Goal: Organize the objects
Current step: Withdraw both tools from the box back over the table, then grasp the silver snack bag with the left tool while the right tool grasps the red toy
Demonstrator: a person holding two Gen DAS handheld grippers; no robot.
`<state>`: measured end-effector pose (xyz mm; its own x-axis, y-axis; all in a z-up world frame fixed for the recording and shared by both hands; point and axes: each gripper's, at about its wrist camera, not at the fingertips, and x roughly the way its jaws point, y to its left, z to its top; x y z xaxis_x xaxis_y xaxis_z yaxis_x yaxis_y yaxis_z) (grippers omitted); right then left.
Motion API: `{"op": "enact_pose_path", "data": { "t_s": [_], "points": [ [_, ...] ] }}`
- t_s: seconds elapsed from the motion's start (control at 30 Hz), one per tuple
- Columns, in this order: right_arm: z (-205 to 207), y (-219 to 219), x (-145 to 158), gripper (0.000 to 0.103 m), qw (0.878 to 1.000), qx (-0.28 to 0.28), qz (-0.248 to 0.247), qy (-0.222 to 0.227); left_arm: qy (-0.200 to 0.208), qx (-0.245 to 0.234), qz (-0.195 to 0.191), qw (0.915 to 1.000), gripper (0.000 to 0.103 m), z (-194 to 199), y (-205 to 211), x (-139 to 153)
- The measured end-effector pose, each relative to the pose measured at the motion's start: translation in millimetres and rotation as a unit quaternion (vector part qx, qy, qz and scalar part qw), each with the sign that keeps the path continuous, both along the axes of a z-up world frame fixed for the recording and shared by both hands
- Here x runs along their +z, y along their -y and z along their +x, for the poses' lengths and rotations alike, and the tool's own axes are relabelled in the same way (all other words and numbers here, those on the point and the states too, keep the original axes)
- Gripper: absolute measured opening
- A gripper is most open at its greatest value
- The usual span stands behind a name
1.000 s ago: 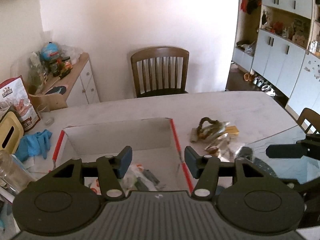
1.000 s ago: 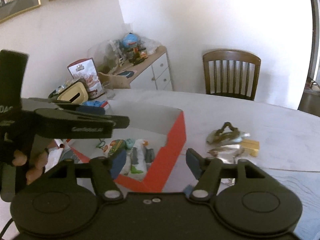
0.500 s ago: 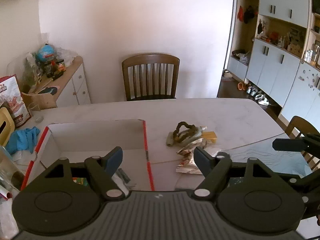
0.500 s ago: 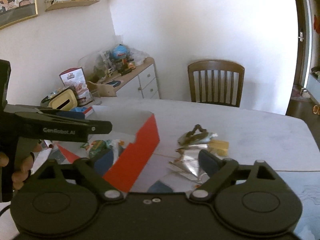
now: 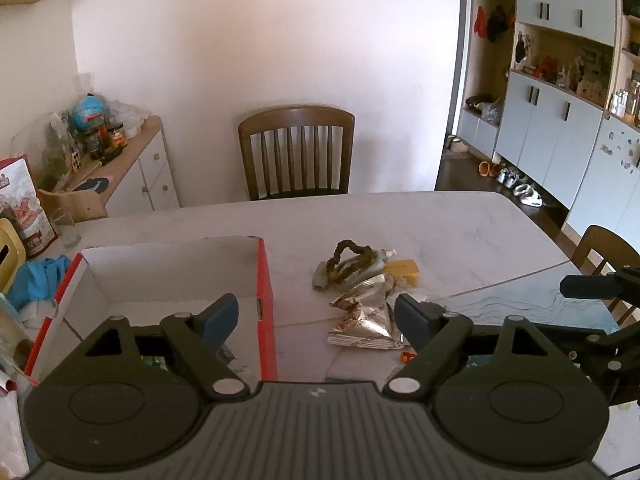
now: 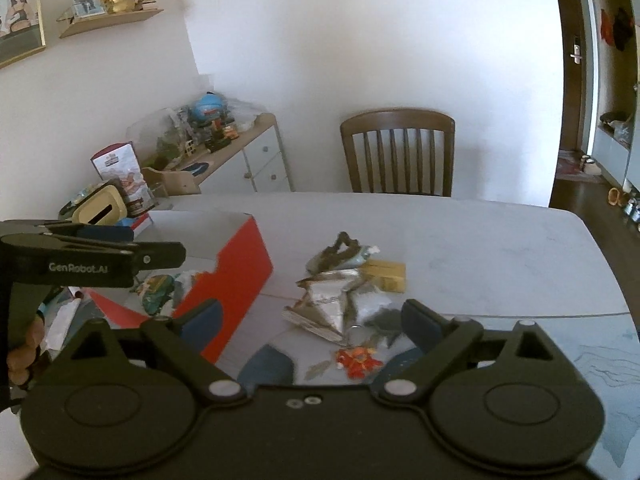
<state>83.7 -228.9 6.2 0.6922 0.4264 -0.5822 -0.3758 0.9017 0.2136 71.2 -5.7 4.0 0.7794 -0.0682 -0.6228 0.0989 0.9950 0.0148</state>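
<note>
L gripper (image 5: 316, 312): jaws opening, nothing between, over box (image 5: 265, 280) right wall. R gripper (image 6: 310, 320): jaws wide, empty, above red scrap (image 6: 358, 360). Foil wrappers (image 6: 324, 308) at 12 o'clock on table (image 6: 480, 248); chair (image 6: 398, 152) beyond.

Left gripper (image 5: 316, 314): matt black body, two round discs, ribbed grey centre plate, silver rivets on the angled linkage arms, dark blue fingertip pads (image 5: 220, 316). Side view showed white "GenRobot.AI" lettering. Right gripper (image 6: 310, 318): same black build, smooth centre with two small screws above the discs.
</note>
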Motion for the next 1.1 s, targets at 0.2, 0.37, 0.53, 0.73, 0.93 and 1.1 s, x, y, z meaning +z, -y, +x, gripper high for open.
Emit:
{"op": "enact_pose_path", "data": {
  "t_s": [0.2,0.37,0.53,0.73,0.93,1.1],
  "points": [
    [3,13,-6,0.095,1.0,-0.004,-0.01,0.001,0.002,0.002,-0.005,1.0,0.095,3,8,-6],
    [6,23,-13,0.095,1.0,-0.01,-0.023,0.001,-0.004,0.0,0.0,1.0,0.096,7,18,-19],
    [14,31,-25,0.095,0.999,-0.017,-0.044,0.003,-0.013,0.001,-0.012,0.9998,0.096,14,23,-40],
    [19,26,-53,0.095,0.997,0.006,-0.08,-0.003,-0.008,0.01,-0.003,0.9999,0.096,31,33,-65],
    [30,18,-80,0.095,0.996,0.012,-0.088,-0.021,-0.018,0.009,0.01,0.9997,0.096,53,46,-88],
    [42,11,-100,0.093,0.995,0.02,-0.094,-0.04,-0.04,-0.002,0.02,0.999,0.096,75,58,-110]
  ]
}}
